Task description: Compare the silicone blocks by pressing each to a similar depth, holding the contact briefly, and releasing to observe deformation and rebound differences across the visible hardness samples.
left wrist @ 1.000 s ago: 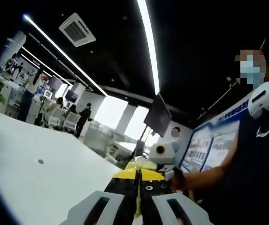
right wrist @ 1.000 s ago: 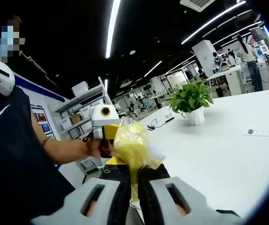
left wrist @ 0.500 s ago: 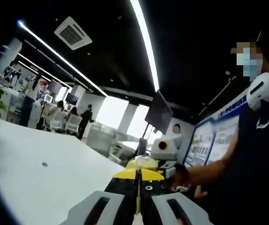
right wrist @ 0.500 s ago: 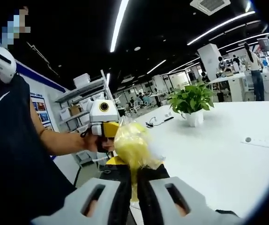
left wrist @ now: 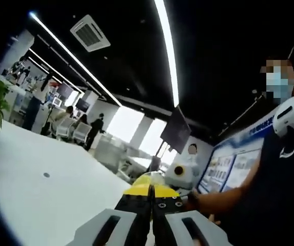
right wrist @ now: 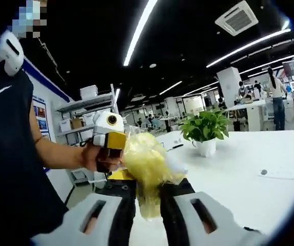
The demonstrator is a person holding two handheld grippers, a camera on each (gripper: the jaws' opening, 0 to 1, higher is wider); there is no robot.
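In the right gripper view, the right gripper has its two black fingers clamped on the neck of a crinkled clear plastic bag with a soft yellow lump inside; the bag bulges up just above the fingertips. Just to the left of the bag, and touching or nearly touching it, the left gripper is held in a person's hand. Beyond the fingers to the right spreads a white worktop, and on it, well apart from the bag, stands a green leafy plant in a white pot.

In the left gripper view, the left gripper has its black, yellow-tipped fingers pressed together, with only a thin seam between them. Whether they pinch anything cannot be told. Just past the tips sits a sliver of the yellow bag, and beside it, to the right, the right gripper's white body. The white worktop lies to the left of the fingers.
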